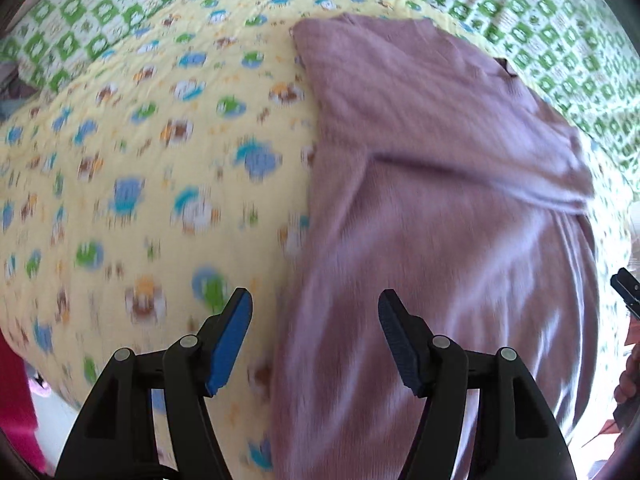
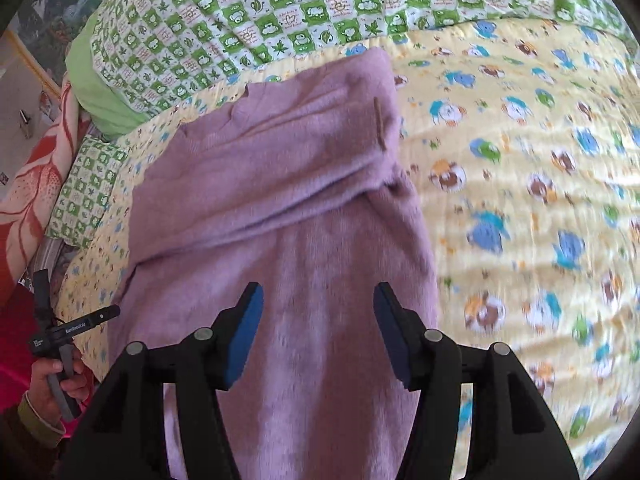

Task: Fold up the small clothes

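A mauve knit garment (image 1: 440, 200) lies partly folded on a yellow animal-print quilt (image 1: 140, 160), its upper part folded down across the body. It also shows in the right wrist view (image 2: 288, 200), with a small brown tag (image 2: 379, 124) near its right edge. My left gripper (image 1: 316, 308) is open and empty, hovering over the garment's left edge. My right gripper (image 2: 318, 300) is open and empty, above the garment's lower middle. The left gripper's handle, held in a hand, shows at the lower left of the right wrist view (image 2: 60, 336).
A green-and-white checked quilt (image 2: 320, 4) lies beyond the yellow quilt (image 2: 520, 200). A green pillow (image 2: 96, 92) and a red floral cloth (image 2: 36, 184) sit at the left. The right gripper's tip (image 1: 626, 292) shows at the right edge of the left wrist view.
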